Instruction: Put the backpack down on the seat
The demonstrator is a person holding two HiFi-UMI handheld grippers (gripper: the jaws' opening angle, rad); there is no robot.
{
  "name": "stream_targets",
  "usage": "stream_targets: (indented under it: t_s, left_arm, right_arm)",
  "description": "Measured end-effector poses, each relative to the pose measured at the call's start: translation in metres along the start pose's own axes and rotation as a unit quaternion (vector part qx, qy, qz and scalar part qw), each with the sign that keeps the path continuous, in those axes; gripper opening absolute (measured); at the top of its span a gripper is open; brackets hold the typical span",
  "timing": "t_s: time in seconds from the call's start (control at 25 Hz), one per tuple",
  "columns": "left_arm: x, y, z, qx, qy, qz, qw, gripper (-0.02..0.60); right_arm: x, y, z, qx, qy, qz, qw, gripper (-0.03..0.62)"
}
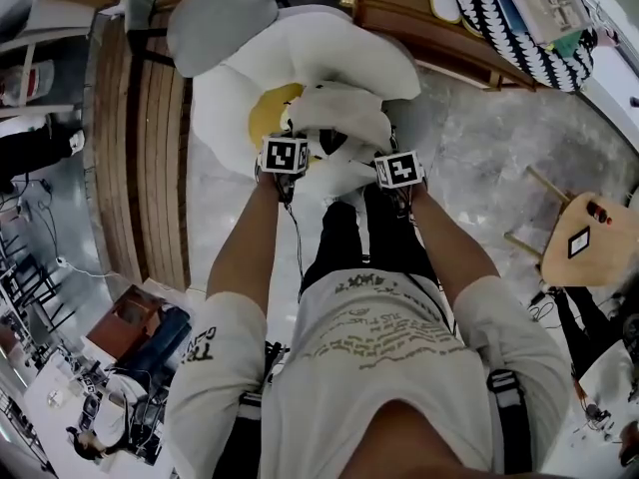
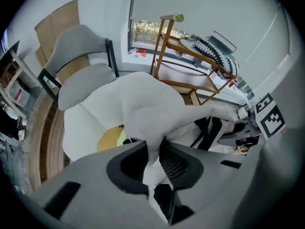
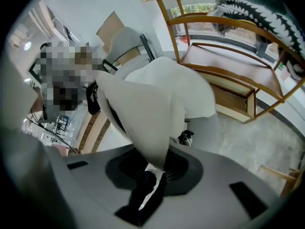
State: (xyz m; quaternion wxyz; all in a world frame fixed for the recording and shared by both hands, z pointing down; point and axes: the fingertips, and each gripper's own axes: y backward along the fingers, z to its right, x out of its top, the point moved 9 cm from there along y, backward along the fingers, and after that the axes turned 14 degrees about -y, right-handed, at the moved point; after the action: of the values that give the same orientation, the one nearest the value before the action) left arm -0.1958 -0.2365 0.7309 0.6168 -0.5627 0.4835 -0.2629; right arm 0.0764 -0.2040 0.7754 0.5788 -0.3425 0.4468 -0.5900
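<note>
At the centre of the head view, the white fabric backpack with black straps point(image 1: 337, 118) sits over the white petal-shaped seat with a yellow middle point(image 1: 339, 43), its cloth clenched by the left gripper point(image 2: 153, 156) and the right gripper point(image 3: 155, 168), probably to lower it level.

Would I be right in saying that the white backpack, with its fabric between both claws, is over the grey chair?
Not quite. The white backpack is over the white flower-shaped seat with the yellow centre, not over the grey chair, which stands beside it; the head view shows this. Its fabric does run between the jaws of the left claw and the right claw.
</note>
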Motion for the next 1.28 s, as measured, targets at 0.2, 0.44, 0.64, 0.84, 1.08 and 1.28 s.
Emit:
stream_targets:
  t_s: [0.2, 0.44, 0.64, 0.84, 1.08, 1.28]
  left_arm:
    - [-0.014, -0.009, 0.010, 0.014, -0.004, 0.002, 0.9999, 0.087]
    - [-0.029, -0.018, 0.009, 0.057, -0.010, 0.032, 0.9978, 0.143]
    - [-0.033, -0.001, 0.008, 0.072, -0.016, 0.056, 0.9957, 0.193]
    - [-0.039, 0.024, 0.011, 0.083, -0.003, 0.091, 0.9925, 0.131]
    - [-0.047, 0.063, 0.028, 0.057, -0.012, 0.130, 0.9898, 0.023]
    - [-0.040, 0.113, 0.033, 0.073, -0.007, 0.178, 0.9813, 0.021]
  right_arm:
    - [-0.016, -0.009, 0.001, 0.000, -0.007, -0.012, 1.000, 0.092]
    - [-0.016, -0.012, -0.011, 0.009, -0.007, 0.007, 1.000, 0.176]
    - [-0.016, 0.003, -0.002, 0.021, -0.020, 0.040, 0.999, 0.230]
    - [-0.016, 0.026, 0.000, 0.024, 0.008, 0.073, 0.997, 0.202]
    - [-0.016, 0.065, -0.031, 0.014, 0.053, 0.151, 0.987, 0.046]
    - [-0.013, 0.104, -0.063, 0.028, 0.066, 0.209, 0.975, 0.034]
